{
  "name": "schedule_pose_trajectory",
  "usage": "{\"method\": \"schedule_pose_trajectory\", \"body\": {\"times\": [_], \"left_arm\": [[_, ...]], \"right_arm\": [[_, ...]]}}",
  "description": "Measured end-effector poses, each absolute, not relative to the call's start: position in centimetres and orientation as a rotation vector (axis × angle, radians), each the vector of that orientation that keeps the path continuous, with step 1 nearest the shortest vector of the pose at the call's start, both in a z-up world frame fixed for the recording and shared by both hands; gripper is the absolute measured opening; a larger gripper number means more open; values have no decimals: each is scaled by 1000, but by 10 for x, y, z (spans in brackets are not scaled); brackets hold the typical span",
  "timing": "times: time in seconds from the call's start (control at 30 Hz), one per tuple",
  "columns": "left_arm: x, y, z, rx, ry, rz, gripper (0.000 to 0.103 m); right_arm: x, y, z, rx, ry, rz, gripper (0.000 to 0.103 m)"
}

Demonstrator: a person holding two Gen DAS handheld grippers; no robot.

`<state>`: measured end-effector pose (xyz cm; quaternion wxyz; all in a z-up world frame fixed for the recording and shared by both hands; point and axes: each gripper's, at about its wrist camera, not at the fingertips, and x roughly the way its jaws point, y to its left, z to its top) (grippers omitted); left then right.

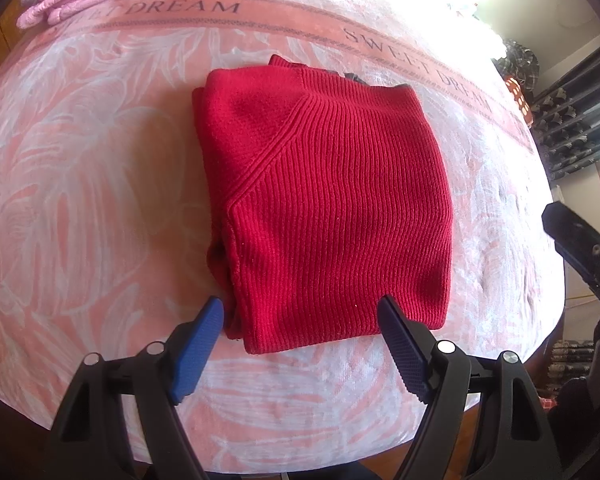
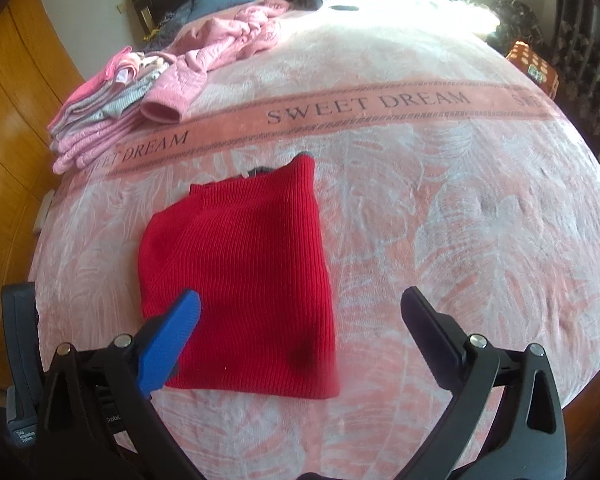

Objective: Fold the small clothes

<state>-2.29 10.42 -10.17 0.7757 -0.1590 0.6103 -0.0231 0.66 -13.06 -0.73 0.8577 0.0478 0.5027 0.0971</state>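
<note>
The red sweater (image 1: 324, 200) lay folded into a thick, squarish packet near the front edge of the bed (image 2: 480, 240), on the pink leaf-patterned blanket (image 1: 80, 200), just short of the "SWEET DREAM" band (image 2: 368, 106). Its ribbed knit looked smooth on top, a raglan seam running slantwise across it; the left side showed loose stacked layers, and a scrap of dark grey peeked out at the far edge.

To my eye the danger was in those loose layers. A grab at one corner alone would likely lift only the top ply and let the packet slump open, and a soft knit like that would sag if carried by one edge.

The left gripper (image 1: 300, 312) hovered over the near edge, its fingers spread wide to either side of the near left corner, pinching nothing. The right gripper (image 2: 300, 304) hung further back and above, fingers likewise wide apart and empty.

Well beyond, at the far left corner of the bed, sat a stack of folded pink clothes (image 2: 96, 120), with a rumpled pink garment (image 2: 228, 40) beside it.
</note>
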Motion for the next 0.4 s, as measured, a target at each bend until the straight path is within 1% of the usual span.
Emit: {"method": "schedule_pose_trajectory", "body": {"times": [0.23,0.4], "left_arm": [[-19,101,-94,-334,1298,-63,80],[-18,99,-94,-331,1300,-65,80]], "right_arm": [[7,-127,-21,18,1099,187,99],[3,-130,-23,11,1093,176,98]]}}
